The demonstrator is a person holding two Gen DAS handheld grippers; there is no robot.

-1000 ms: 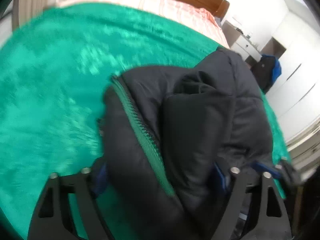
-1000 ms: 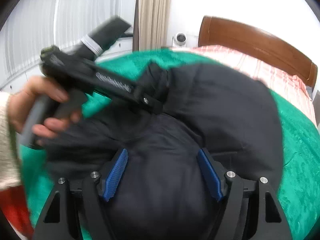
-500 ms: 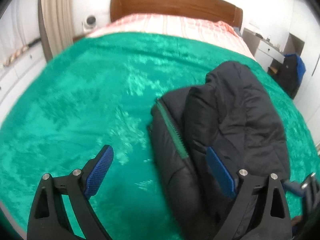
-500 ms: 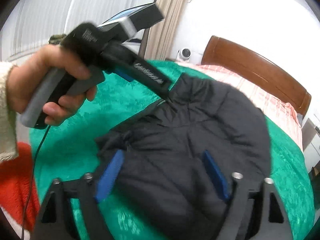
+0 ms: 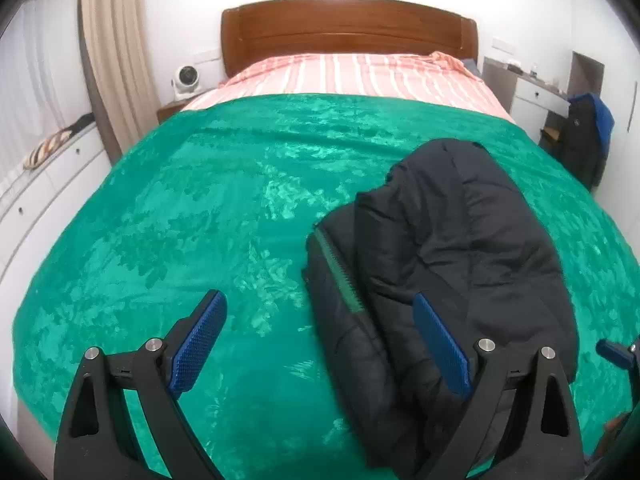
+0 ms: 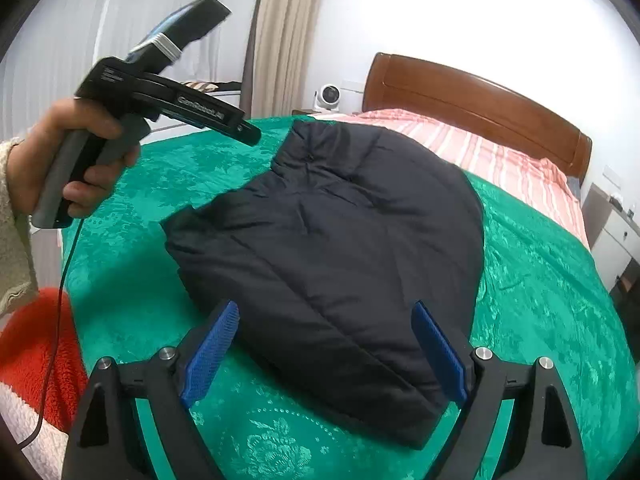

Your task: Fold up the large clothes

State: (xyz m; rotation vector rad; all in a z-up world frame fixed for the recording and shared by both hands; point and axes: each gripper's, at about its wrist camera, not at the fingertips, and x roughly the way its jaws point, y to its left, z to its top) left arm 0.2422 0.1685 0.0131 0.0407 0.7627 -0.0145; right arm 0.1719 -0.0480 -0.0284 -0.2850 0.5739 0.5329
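A green velvet bedspread [image 5: 168, 208] covers the bed, where the left gripper [image 5: 320, 336] and right gripper [image 6: 326, 344] (blue pads, both having just spread wide) hover empty over a folded black puffer jacket [image 6: 332, 232] lying on it; beyond, a striped pink sheet [image 5: 352, 76] meets the wooden headboard [image 5: 348, 24].

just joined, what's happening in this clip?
A person holding a two-finger gripper in each hand is folding a black puffer jacket on a bed with a green blanket. The jacket lies folded into a compact bundle. Both the left gripper and right gripper are open and clear of it, their jaws having just been opening.
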